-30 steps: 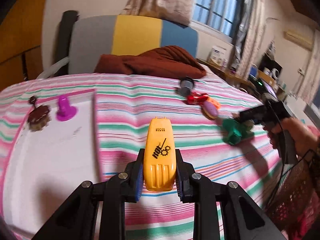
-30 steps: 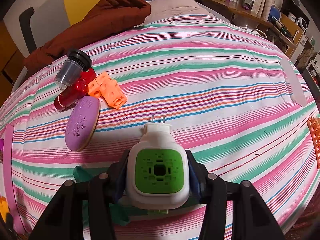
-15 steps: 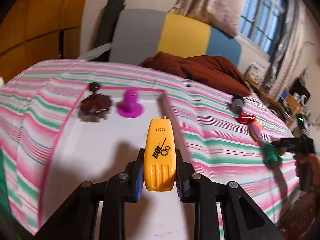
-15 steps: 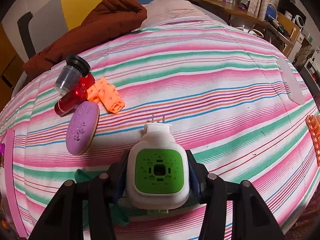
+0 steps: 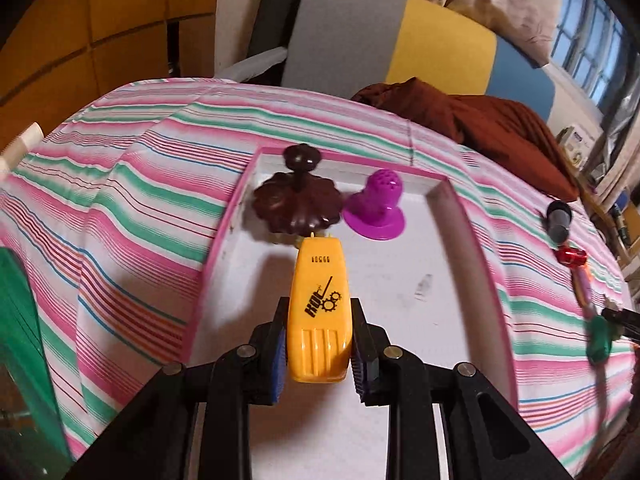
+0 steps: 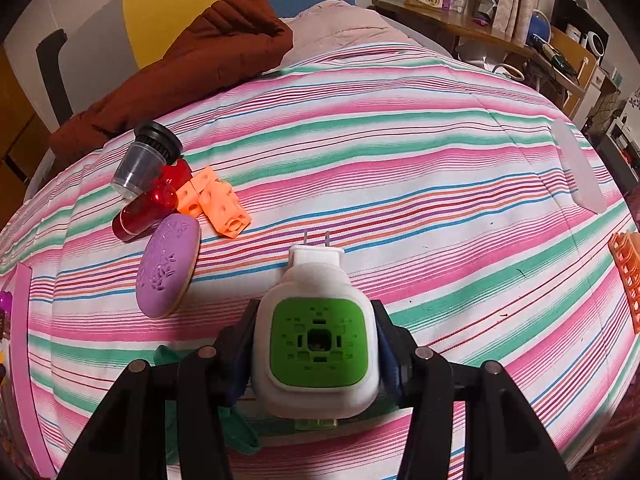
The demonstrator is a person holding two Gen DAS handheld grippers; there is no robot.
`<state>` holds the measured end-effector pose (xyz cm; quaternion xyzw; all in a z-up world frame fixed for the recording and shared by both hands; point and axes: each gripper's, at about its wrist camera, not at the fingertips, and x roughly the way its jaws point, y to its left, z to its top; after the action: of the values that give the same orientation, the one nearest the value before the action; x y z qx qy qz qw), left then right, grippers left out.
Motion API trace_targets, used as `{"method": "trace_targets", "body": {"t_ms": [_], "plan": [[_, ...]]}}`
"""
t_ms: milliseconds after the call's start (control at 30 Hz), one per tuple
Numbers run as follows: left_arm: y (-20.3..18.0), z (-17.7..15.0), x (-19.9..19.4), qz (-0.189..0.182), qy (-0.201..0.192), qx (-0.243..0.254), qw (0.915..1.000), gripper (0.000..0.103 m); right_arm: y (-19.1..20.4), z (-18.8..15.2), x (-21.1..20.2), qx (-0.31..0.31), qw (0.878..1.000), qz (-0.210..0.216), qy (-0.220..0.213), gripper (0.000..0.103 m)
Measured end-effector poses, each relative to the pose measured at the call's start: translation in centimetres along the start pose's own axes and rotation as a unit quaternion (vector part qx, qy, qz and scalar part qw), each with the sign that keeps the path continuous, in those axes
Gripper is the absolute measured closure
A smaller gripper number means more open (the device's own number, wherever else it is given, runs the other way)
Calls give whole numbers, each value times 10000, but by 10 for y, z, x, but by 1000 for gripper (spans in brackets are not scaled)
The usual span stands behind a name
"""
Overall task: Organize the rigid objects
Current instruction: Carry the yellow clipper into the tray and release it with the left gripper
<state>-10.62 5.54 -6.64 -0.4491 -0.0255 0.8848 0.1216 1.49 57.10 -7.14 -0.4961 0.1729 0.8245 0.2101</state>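
Note:
My left gripper [image 5: 319, 354] is shut on a yellow plastic gadget [image 5: 318, 304] with black gear print, held above a white tray with a pink rim [image 5: 460, 216]. A dark brown flower-shaped piece [image 5: 296, 204] and a magenta plunger-shaped piece [image 5: 378, 208] stand at the tray's far end. My right gripper [image 6: 316, 354] is shut on a white plug-in device with a green face [image 6: 318, 340], its prongs pointing away over the striped bedspread [image 6: 400, 184]. A green object [image 6: 236, 424] lies partly hidden under it.
On the bedspread lie a purple oval case [image 6: 168, 266], orange cubes [image 6: 216, 202], a red bottle [image 6: 146, 210] and a clear cup with a black lid [image 6: 144, 160]. A brown blanket [image 6: 192, 68] lies at the back, an orange basket [image 6: 628, 276] at the right edge.
My left gripper has swung left with the yellow gadget, from over the bedspread to over the tray, close to the brown and magenta pieces. The right gripper has kept still.

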Motion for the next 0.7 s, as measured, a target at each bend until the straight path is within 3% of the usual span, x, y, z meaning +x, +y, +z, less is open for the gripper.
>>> {"method": "trace_targets", "body": {"t_ms": [367,533,600,700], "plan": [[16,2,4,352,38,-184,9992,76,0,1,1,-25,10000,-53,4,51],[19,-3,-8,457,-196,-263,9984,50,0,1,1,-16,10000,-53,0,51],[18,-10,-20,335,-403,-302,9982,43,0,1,1,-15,10000,-49,-10,51],[14,-22,-36,285,-676,-303,9968,23,0,1,0,-18,10000,-54,-16,51]]}}
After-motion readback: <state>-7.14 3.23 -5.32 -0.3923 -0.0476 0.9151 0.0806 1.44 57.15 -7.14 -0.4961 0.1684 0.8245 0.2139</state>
